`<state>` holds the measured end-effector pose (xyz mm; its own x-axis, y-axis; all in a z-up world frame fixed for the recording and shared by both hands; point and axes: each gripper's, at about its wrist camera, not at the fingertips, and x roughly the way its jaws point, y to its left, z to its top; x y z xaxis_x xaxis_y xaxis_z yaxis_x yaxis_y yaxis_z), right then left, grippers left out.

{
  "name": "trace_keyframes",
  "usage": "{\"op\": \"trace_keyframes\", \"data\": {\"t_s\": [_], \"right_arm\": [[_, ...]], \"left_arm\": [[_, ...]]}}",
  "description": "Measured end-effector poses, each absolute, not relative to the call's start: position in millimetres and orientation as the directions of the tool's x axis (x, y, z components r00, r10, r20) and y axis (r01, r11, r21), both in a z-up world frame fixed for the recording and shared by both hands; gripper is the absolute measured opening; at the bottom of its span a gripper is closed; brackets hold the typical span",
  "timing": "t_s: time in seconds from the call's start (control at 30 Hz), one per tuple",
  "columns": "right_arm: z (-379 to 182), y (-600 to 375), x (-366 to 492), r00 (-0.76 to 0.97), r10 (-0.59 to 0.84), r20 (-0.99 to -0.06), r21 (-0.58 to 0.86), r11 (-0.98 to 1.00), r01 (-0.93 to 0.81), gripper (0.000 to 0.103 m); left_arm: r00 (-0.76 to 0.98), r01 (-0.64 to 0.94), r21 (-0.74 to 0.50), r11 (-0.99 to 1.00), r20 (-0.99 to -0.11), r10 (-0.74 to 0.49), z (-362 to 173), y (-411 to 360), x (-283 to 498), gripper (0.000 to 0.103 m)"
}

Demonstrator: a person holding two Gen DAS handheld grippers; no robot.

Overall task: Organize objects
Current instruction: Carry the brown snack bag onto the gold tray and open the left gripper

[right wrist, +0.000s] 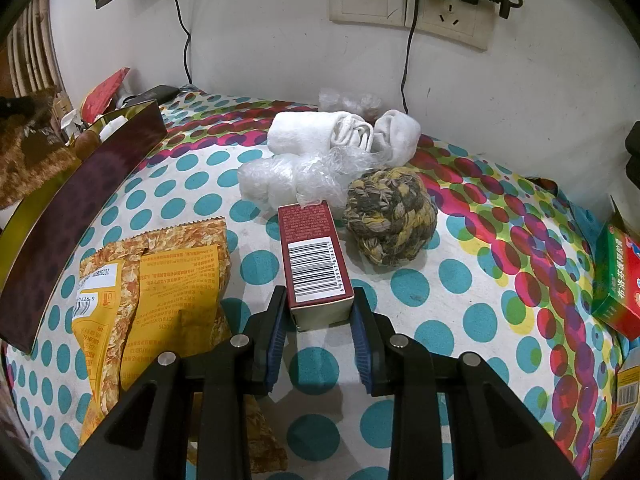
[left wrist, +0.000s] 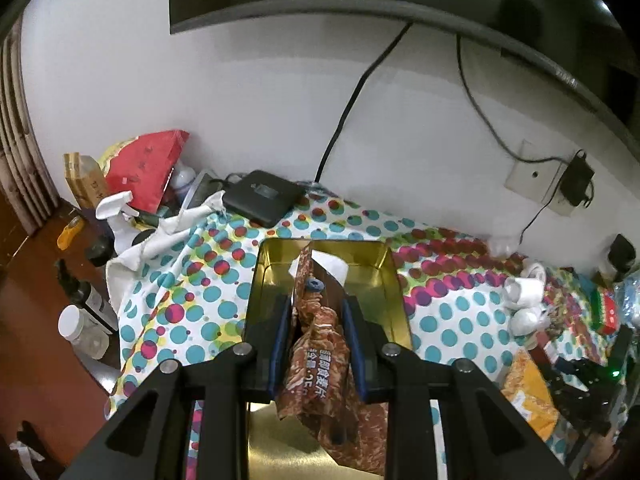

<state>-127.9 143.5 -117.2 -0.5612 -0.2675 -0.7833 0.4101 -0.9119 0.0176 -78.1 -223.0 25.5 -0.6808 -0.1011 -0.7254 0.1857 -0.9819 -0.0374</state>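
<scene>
- The left gripper [left wrist: 318, 312] is clamping its jaws on a brown snack packet [left wrist: 320, 356], holding it over the open gold tin [left wrist: 396, 280].
- The tin is sitting on the dotted tablecloth [left wrist: 192, 300].
- The right gripper [right wrist: 320, 312] is gripping the near end of a dark red barcoded box [right wrist: 314, 264] lying on the table, beside a rope ball [right wrist: 390, 220] and an orange snack bag [right wrist: 160, 292].

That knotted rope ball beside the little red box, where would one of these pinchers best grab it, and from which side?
Probably across the middle of the rope ball, coming down from above and the near side. It is round and lumpy, so any width works, and the woven strands should give under the pads. The red box lies close on its left and the plastic-wrapped bundle behind, so the near and right sides are the freest.
</scene>
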Motion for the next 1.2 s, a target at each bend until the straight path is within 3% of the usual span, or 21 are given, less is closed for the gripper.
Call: {"op": "trace_keyframes", "data": {"t_s": [0.37, 0.63, 0.83, 1.2], "right_arm": [[-118, 144, -129, -0.561, -0.268, -0.784, 0.017, -0.911, 0.411, 0.028], [-118, 144, -129, -0.561, -0.268, -0.783, 0.017, -0.911, 0.412, 0.028], [-119, 143, -128, -0.558, -0.268, -0.785, 0.018, -0.911, 0.412, 0.028], [-118, 145, -128, -0.57, -0.267, -0.777, 0.019, -0.915, 0.402, 0.028]], "left_arm": [[-0.69, 0.043, 0.09, -0.995, -0.717, -0.095, -4, -196, -116, 0.027], [-0.679, 0.087, 0.089, -0.992, -0.723, -0.124, -14, -206, -139, 0.027], [-0.651, 0.127, 0.103, -0.987, -0.742, -0.161, -19, -210, -141, 0.043], [-0.668, 0.201, 0.095, -0.975, -0.714, -0.207, -9, -207, -88, 0.046]]}}
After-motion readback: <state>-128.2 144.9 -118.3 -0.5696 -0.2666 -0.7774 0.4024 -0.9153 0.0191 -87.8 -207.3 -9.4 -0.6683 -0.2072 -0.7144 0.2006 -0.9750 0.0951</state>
